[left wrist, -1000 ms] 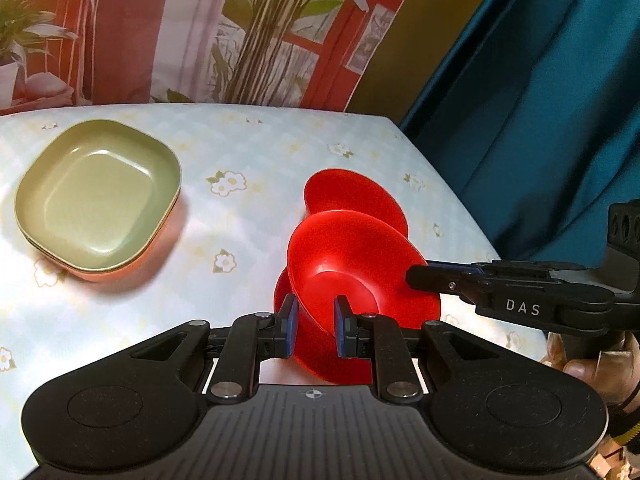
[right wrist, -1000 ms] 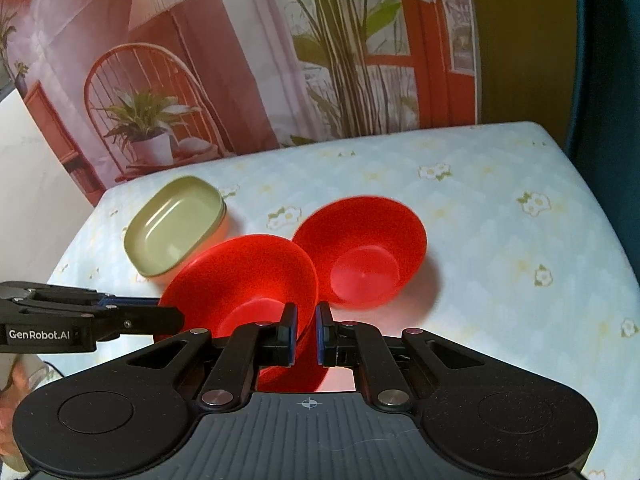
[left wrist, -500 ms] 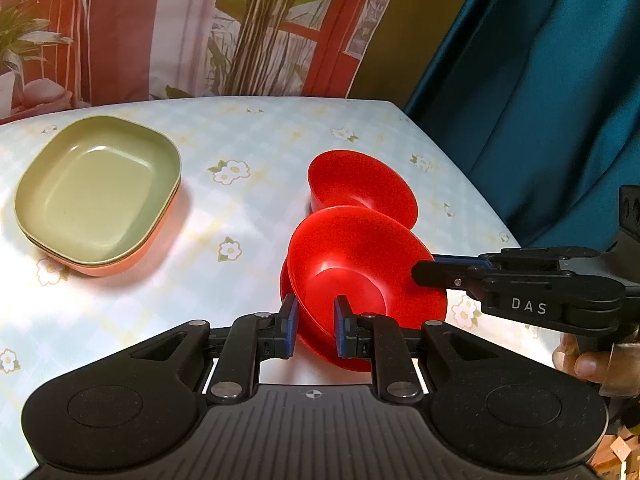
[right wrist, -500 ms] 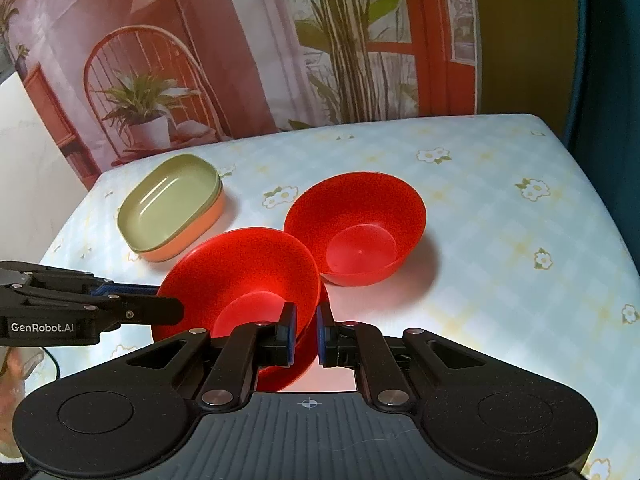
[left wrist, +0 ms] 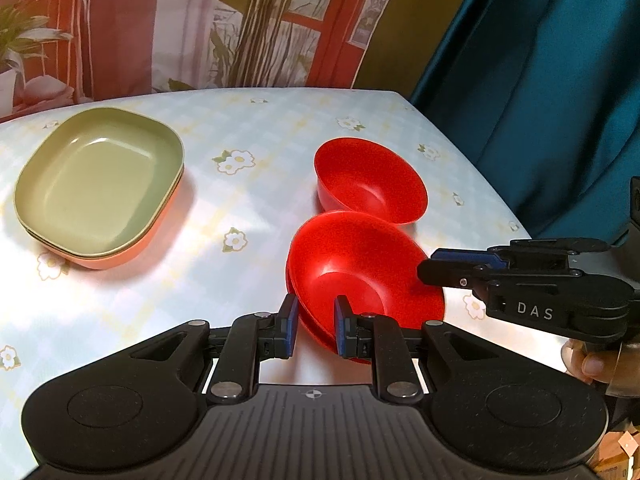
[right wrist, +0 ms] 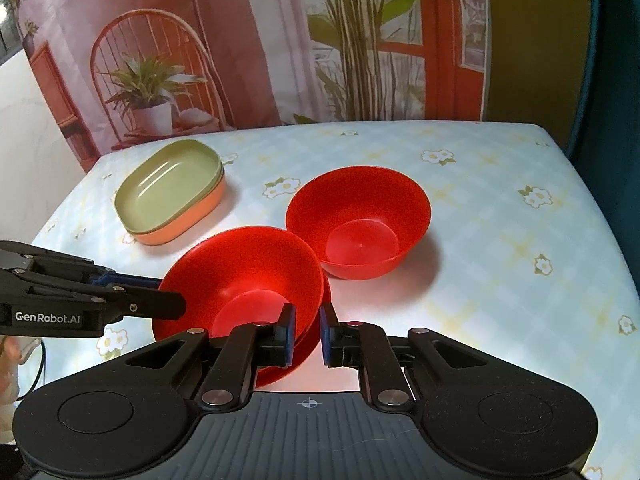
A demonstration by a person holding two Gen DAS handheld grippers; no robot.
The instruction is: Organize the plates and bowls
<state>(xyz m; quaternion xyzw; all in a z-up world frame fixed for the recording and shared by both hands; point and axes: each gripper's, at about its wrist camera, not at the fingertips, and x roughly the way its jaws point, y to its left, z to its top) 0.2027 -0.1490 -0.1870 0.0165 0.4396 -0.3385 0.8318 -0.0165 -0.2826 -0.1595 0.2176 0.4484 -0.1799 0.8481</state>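
Note:
Two red bowls (left wrist: 360, 268) sit nested on the flowered table, close in front of both grippers. My left gripper (left wrist: 315, 328) is shut on the near rim of the top bowl (right wrist: 248, 272). The right gripper (right wrist: 308, 332) straddles the opposite rim, and its jaws are opening. The rim lies against the left pad, and a gap shows at the right pad. In the left wrist view the right gripper (left wrist: 430, 268) reaches in from the right. The left gripper (right wrist: 172, 300) comes in from the left in the right wrist view. A third red bowl (left wrist: 372, 180) (right wrist: 360, 216) stands alone just beyond.
Green plates stacked on an orange one (left wrist: 100, 176) (right wrist: 172, 188) sit at the far left of the table (right wrist: 500, 208). A teal curtain (left wrist: 540, 80) hangs past the right edge. A printed backdrop stands behind. A person's hand (left wrist: 588, 364) holds the right gripper.
The top red bowl has come down from a tilt to sit level in the lower bowl. The right jaws have parted a little around its rim.

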